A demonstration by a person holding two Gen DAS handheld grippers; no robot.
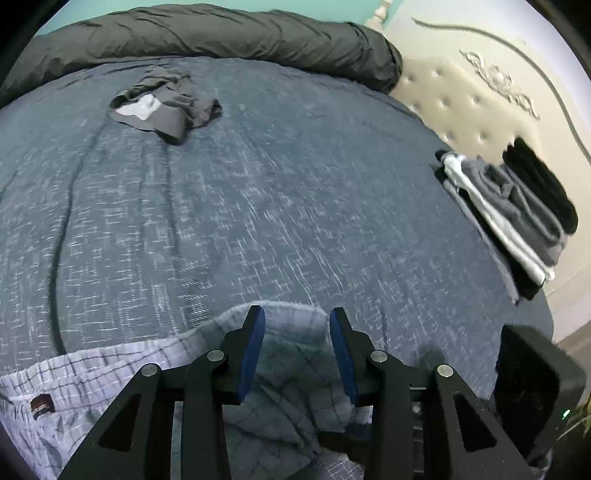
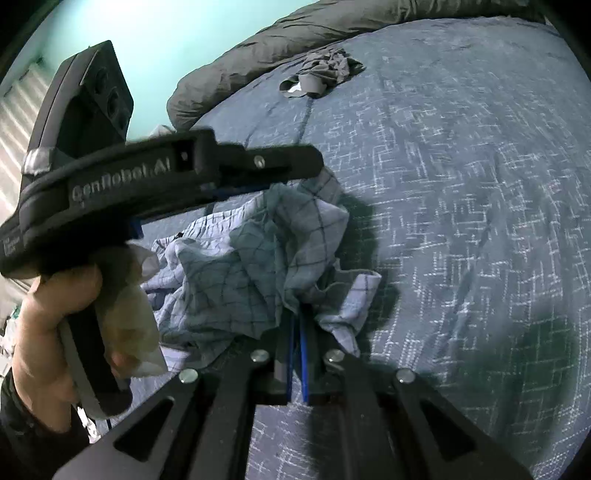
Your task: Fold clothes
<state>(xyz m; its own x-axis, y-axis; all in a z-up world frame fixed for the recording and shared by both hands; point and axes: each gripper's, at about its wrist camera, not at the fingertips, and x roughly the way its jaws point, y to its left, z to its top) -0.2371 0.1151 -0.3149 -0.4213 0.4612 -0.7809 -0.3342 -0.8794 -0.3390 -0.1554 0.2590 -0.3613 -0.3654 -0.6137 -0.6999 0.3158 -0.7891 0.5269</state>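
With the right hand-held gripper [image 2: 297, 328] clenched on the bunched checked garment [image 2: 258, 266] and the left hand-held gripper [image 1: 297, 325] released above it, a one-sided pull risked crooked folds.

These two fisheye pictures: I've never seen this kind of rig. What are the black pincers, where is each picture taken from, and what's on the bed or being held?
There is no robot. A person holds a hand-held two-finger gripper in each hand, and a camera on each looks forward along its blue-padded fingers.

The left wrist view shows the left gripper open above a pale checked garment on the blue-grey bedspread.

The right wrist view shows the right gripper shut on that checked garment, bunched and lifted. The person's left hand with the other gripper appears there too.

Also on the bed: a crumpled dark grey garment, a stack of folded clothes by the headboard, and a rolled dark duvet.
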